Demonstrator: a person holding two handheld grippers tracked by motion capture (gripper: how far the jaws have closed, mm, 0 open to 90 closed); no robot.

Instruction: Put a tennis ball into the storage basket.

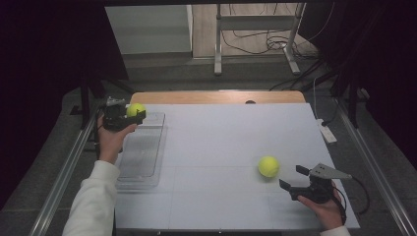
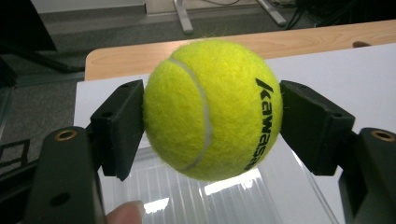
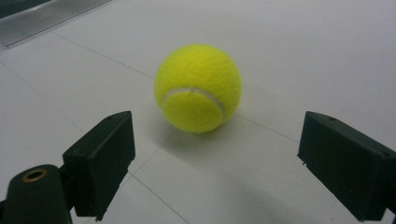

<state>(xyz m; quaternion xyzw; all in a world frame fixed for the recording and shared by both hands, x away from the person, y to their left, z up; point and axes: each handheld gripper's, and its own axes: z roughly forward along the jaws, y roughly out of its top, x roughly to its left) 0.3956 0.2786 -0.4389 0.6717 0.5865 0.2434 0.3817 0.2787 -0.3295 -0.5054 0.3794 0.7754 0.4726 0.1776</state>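
White worktop, dark room. Left gripper clamps ball over clear tray; lower before releasing. Right gripper wide open, empty, second ball just ahead: centre jaws first.

The tabletop is white, crossed by thin seams, with a wooden strip along its 12 o'clock edge. Beyond that, at 12 o'clock, a metal stand rises from the floor among loose cables. A white power strip lies just off the 3 o'clock edge.
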